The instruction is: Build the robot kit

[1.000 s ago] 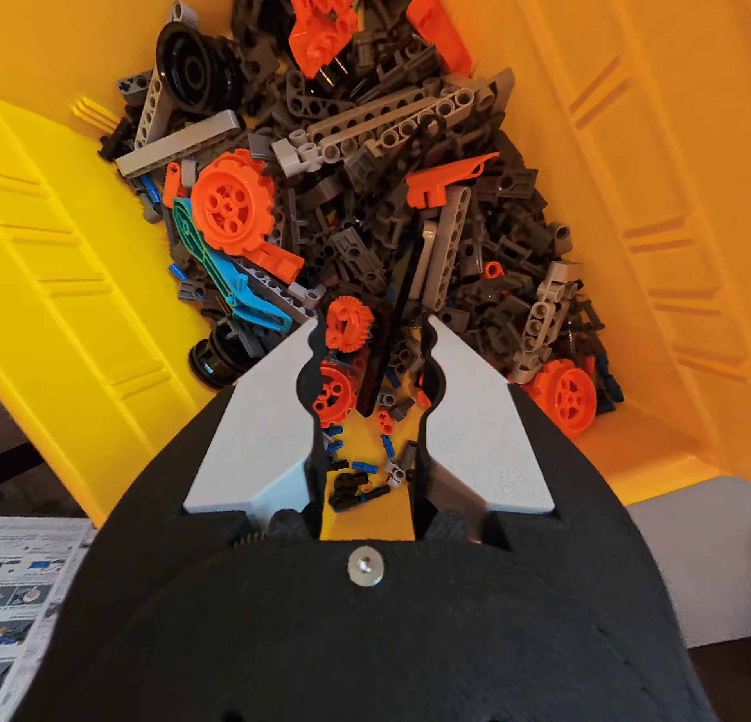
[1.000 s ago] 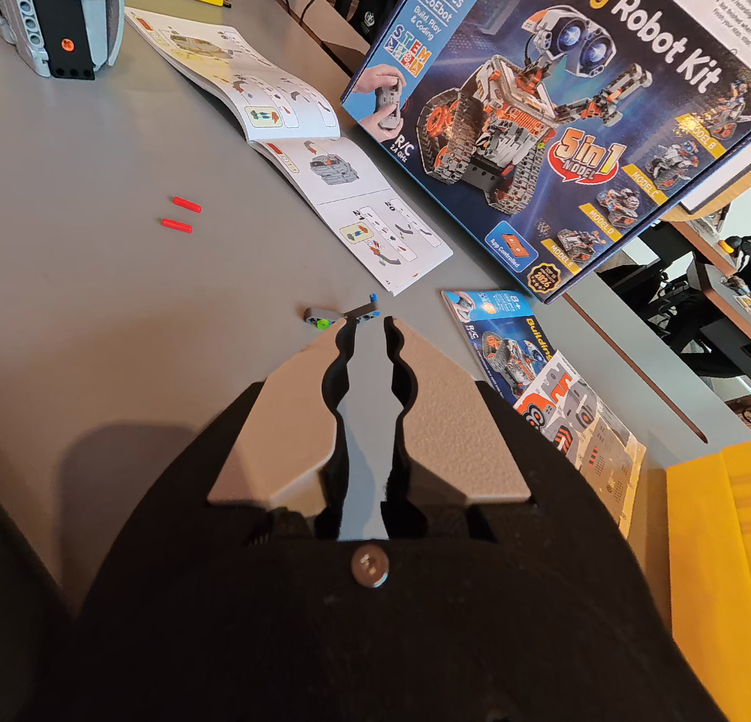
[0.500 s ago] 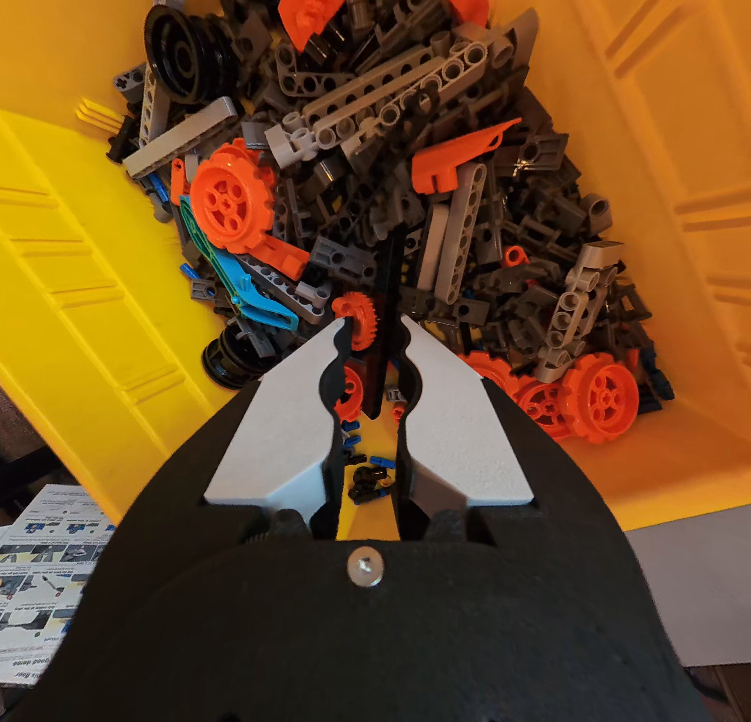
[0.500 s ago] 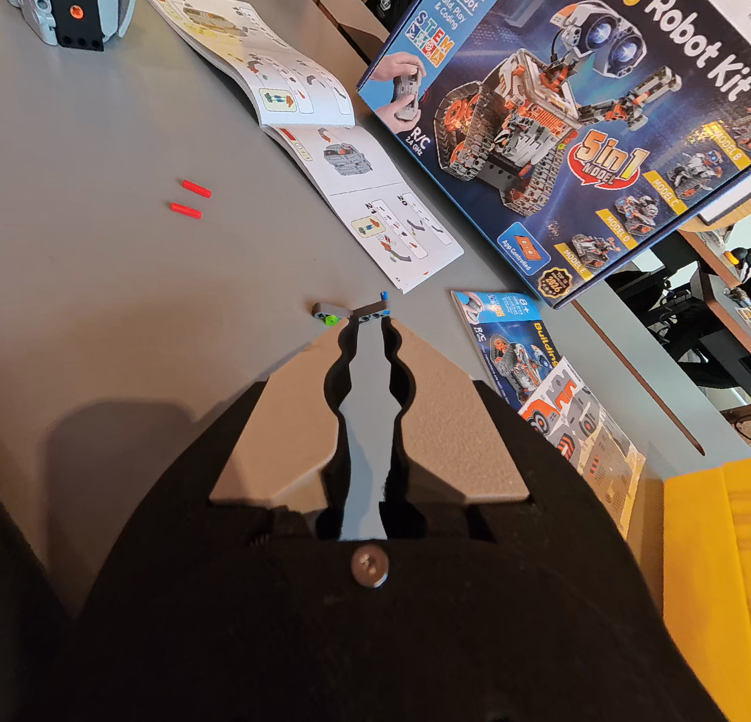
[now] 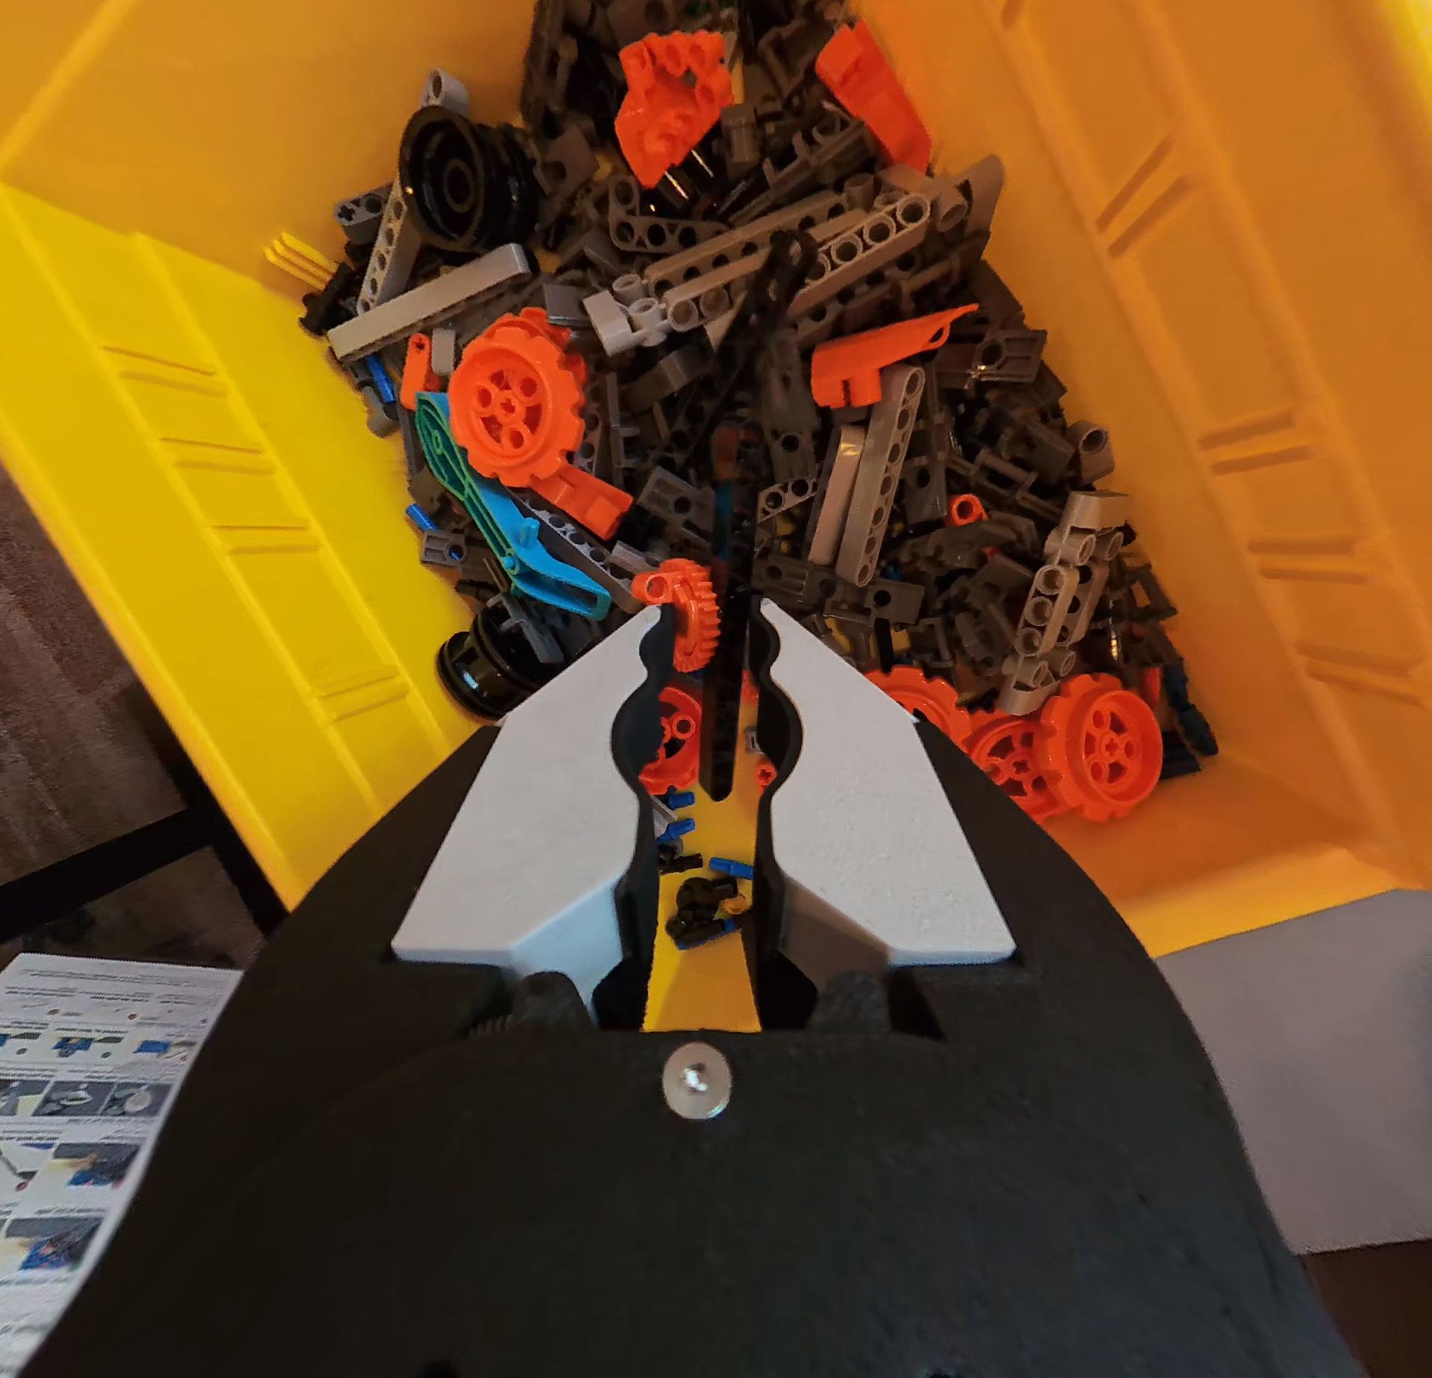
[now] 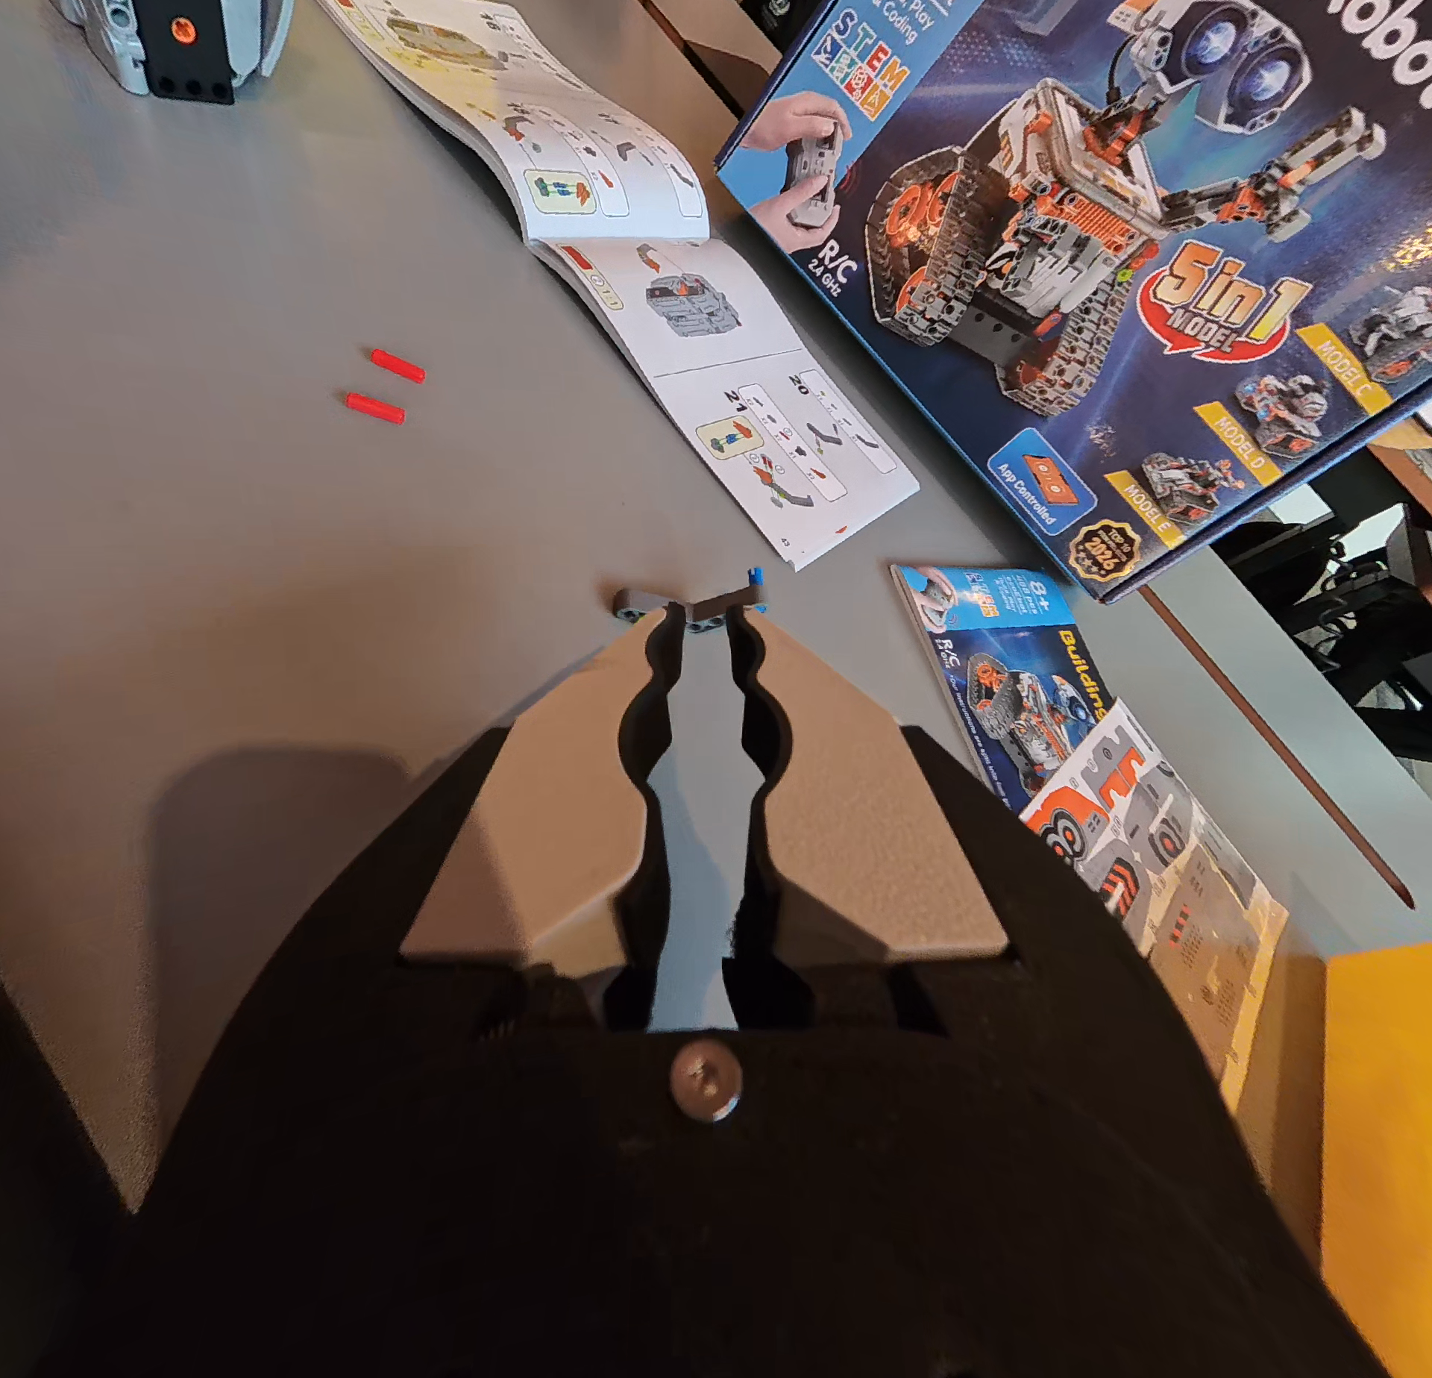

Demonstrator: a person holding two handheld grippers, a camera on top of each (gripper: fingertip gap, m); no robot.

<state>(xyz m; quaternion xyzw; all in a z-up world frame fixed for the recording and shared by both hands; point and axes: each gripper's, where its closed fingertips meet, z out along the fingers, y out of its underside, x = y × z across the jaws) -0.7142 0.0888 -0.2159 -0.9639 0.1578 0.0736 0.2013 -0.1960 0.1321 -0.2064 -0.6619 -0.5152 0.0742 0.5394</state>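
Observation:
My left gripper point(image 5: 711, 610) is over a yellow bin point(image 5: 232, 488) heaped with grey, black and orange building parts. It is shut on a long black beam point(image 5: 728, 705) that runs up between the fingers. A small orange gear point(image 5: 686, 628) sits against the beam by the left fingertip. My right gripper point(image 6: 707, 620) is low over a grey table point(image 6: 232, 604). Its jaws stand narrowly apart, with nothing held. Its tips are at a small grey connector piece point(image 6: 717, 610) with a blue pin point(image 6: 755, 577), which lies on the table.
Two red pins point(image 6: 397, 366) lie to the left. An open instruction booklet point(image 6: 697, 317), a kit box point(image 6: 1085, 255), a leaflet point(image 6: 1007, 682) and a grey-black block point(image 6: 170, 15) ring the right gripper. A yellow bin corner point(image 6: 1379, 1108) is at the right. Printed sheet point(image 5: 77, 1069) beside the bin. Tip to tip, the grippers are about 55 cm apart. Left tips and right tips are each some 25 cm from the grey-black block point(image 6: 170, 15).
My left gripper has closed on the black beam and drawn back from the pile, the beam and orange gear coming with it. My right gripper has edged forward to the grey piece.

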